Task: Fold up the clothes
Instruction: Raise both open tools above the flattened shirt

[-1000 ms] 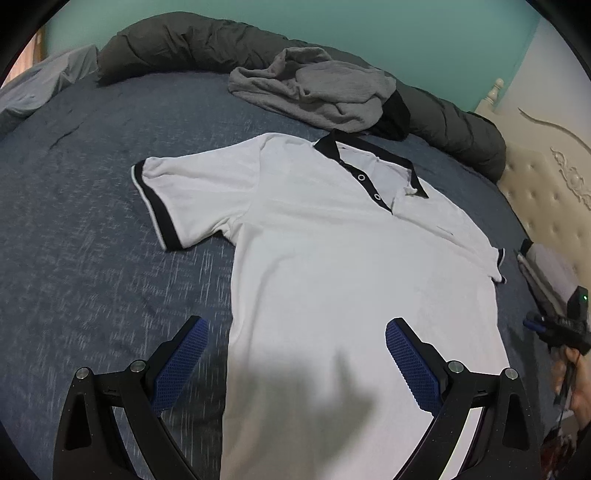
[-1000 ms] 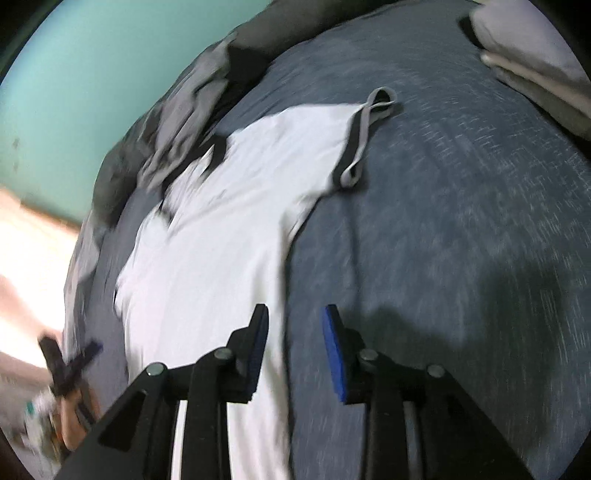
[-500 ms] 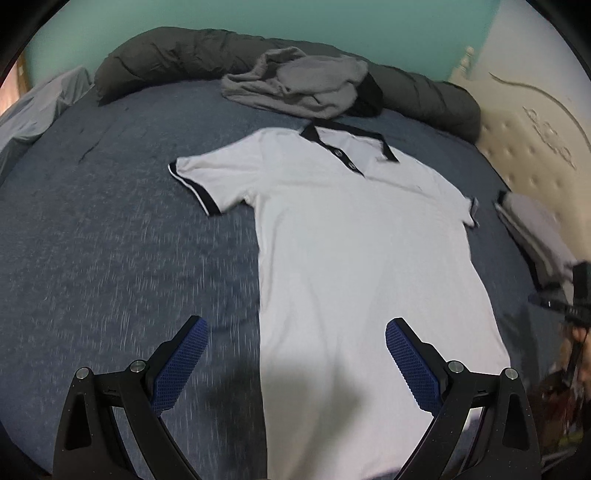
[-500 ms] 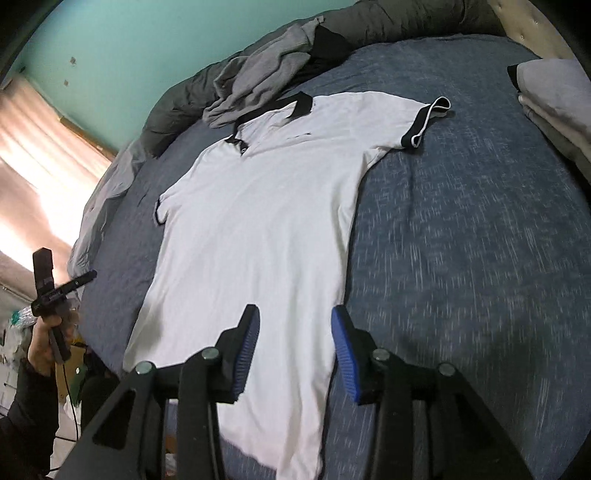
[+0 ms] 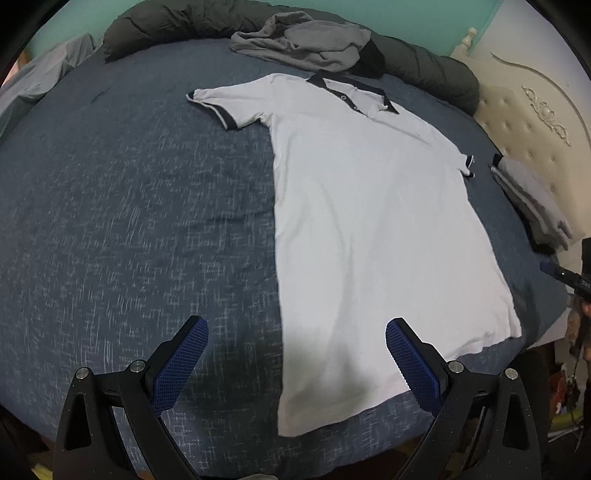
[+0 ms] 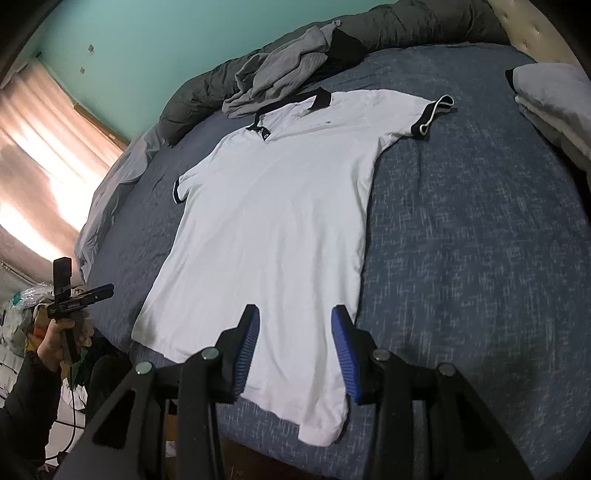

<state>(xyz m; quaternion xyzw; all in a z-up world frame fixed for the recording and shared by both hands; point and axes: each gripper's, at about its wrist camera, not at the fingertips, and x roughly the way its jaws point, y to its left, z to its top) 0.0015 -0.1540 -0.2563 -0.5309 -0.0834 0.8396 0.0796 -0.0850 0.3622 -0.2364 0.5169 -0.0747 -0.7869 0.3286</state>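
The left gripper (image 5: 297, 354) hangs above the near end of the bed (image 5: 129, 221), its blue-padded jaws spread wide with nothing between them; below it lies the hem corner of the white polo shirt (image 5: 369, 221) and the bare blue cover beside it. The right gripper (image 6: 293, 347) hovers over the other hem corner of the shirt (image 6: 273, 221), its jaws parted to a moderate gap and empty, the pads clear of the cloth.

The shirt is the landmark here. It lies flat and face up on the blue-grey bed cover, hem toward the grippers and just short of the bed's near edge, collar at the far end. Both short sleeves with dark cuffs are spread out to the sides. The dark collar (image 5: 352, 86) lies open with its button placket showing.

To one side of the shirt, near the cream tufted headboard (image 5: 535, 122), sits a stack of folded clothes (image 5: 528, 199), apart from the sleeve on that side. In the right wrist view, off the bed's edge on the other side of the shirt, a hand (image 6: 61, 334) in a dark sleeve grips the handle of the left gripper.

Just beyond the collar lies a crumpled grey garment (image 5: 303, 46), touching or nearly touching it. Behind that, a rolled dark duvet (image 5: 177, 27) runs along the far edge of the bed against a teal wall (image 6: 147, 40).
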